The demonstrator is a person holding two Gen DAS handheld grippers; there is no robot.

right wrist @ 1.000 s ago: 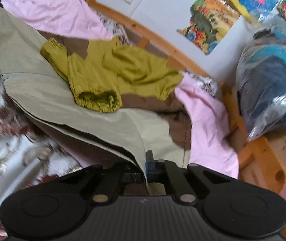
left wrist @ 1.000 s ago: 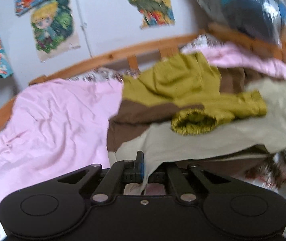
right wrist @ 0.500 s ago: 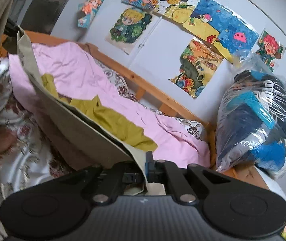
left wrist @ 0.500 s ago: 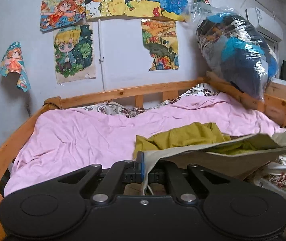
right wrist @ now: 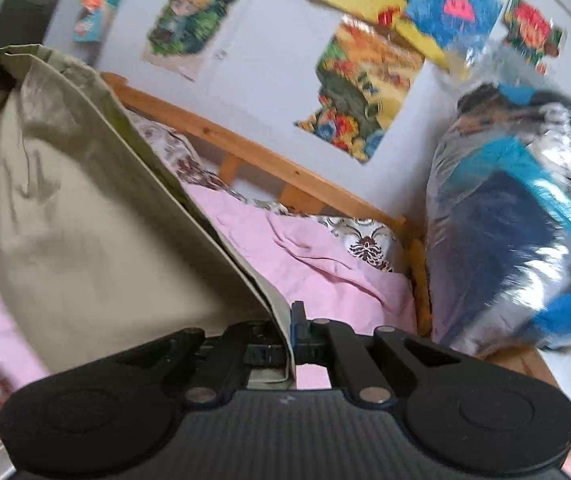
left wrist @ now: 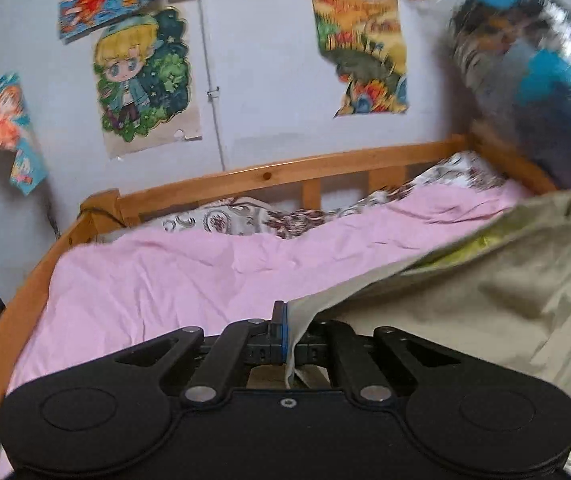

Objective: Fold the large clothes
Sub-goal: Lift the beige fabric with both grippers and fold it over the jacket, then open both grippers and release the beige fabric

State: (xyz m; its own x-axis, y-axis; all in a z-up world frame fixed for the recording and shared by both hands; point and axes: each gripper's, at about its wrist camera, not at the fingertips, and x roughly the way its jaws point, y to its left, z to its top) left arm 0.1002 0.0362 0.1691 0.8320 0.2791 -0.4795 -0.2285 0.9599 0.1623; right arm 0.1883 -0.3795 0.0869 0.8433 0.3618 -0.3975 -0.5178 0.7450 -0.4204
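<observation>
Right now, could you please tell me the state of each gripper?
Left gripper: shut on the beige garment.
Right gripper: shut on the same garment's edge.

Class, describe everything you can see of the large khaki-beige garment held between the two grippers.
The large khaki-beige garment is plain, thin woven-looking cloth, creased, with a stitched hem along its edge. It is lifted off the pink bedsheet and hangs spread between two corners: the left gripper is shut on one edge, the right gripper on another. A strip of yellow-green fabric peeks from under its raised edge. What kind of garment it is cannot be told.
</observation>
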